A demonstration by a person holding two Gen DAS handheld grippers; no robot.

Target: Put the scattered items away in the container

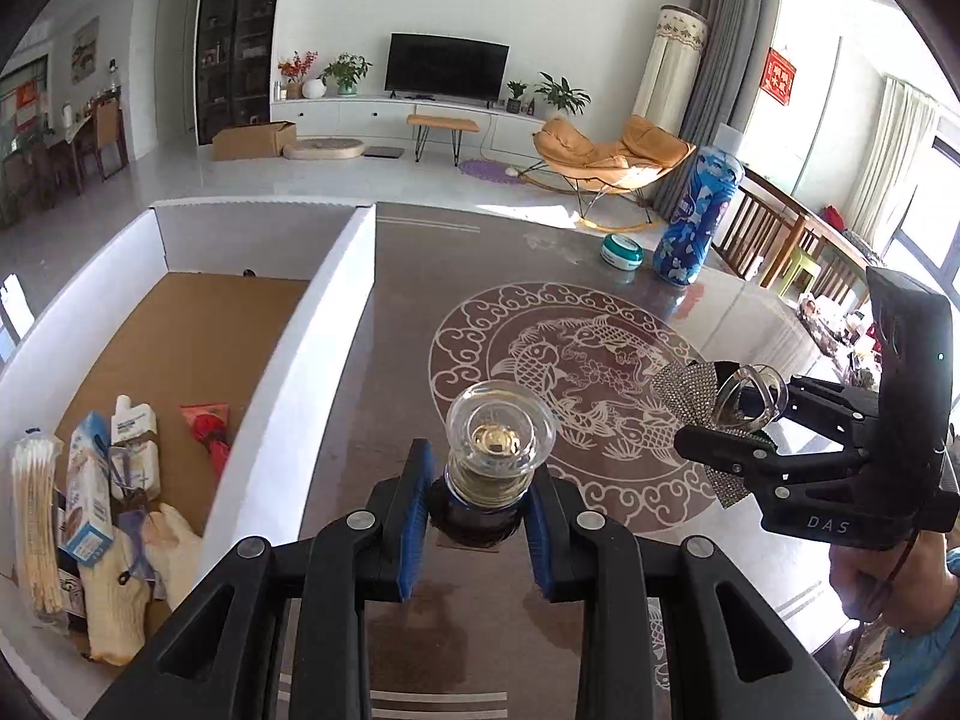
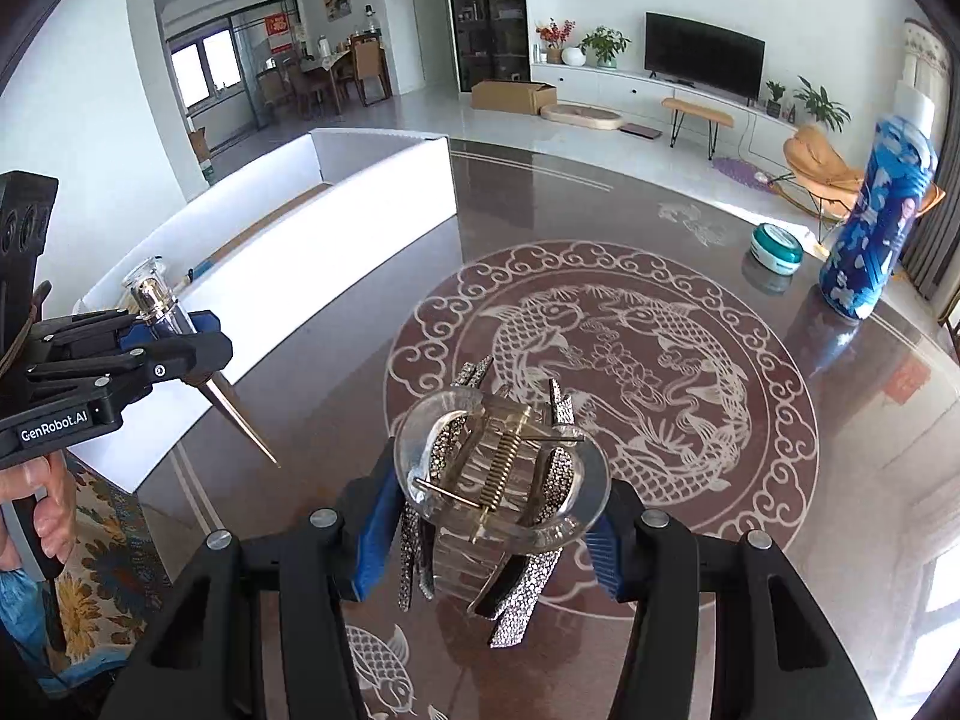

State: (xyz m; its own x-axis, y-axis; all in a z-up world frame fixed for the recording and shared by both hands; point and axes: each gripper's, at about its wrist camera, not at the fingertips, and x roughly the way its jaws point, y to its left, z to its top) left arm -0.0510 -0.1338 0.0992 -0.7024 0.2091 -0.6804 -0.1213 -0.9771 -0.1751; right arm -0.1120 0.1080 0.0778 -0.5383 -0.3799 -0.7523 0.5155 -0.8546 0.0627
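The left tool (image 1: 474, 516) grips a glass bottle (image 1: 499, 444) above the table (image 1: 600, 540), beside the box (image 1: 336, 324); the right tool (image 2: 492, 534) clamps a hair clip (image 2: 498, 480). Carry both over the box wall before releasing low inside.

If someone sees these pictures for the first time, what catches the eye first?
Likely the carved fish medallion in the middle of the dark table. Next, the left gripper holds a glass-topped dropper bottle, and the right gripper holds a rhinestone hair claw. The white box stands at the left.
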